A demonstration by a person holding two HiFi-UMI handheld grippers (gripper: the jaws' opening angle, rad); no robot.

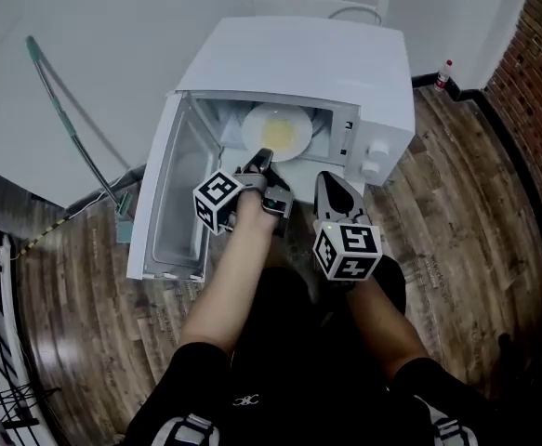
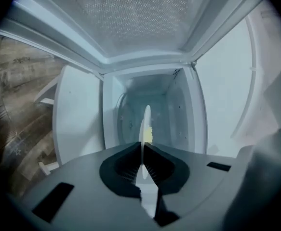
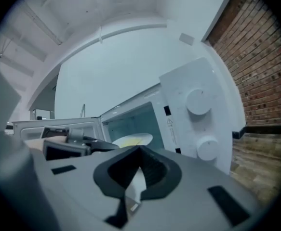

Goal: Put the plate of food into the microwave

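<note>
Plate (image 1: 277, 130) of yellow food (image 1: 281, 137) inside the open microwave (image 1: 345, 72) — left gripper (image 1: 263, 161) pinching its rim. Right gripper (image 1: 329, 186) pressed together, empty.

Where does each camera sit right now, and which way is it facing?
Head view: on the person's head, looking steeply down at the open microwave; both forearms, the left gripper and the right gripper show.
Left gripper view: on the left gripper, facing into the microwave; its jaws clamp the plate, seen edge-on.
Right gripper view: on the right gripper, facing the knobs; its shut jaws and the left gripper show.
Shared: all three show the plate.
</note>
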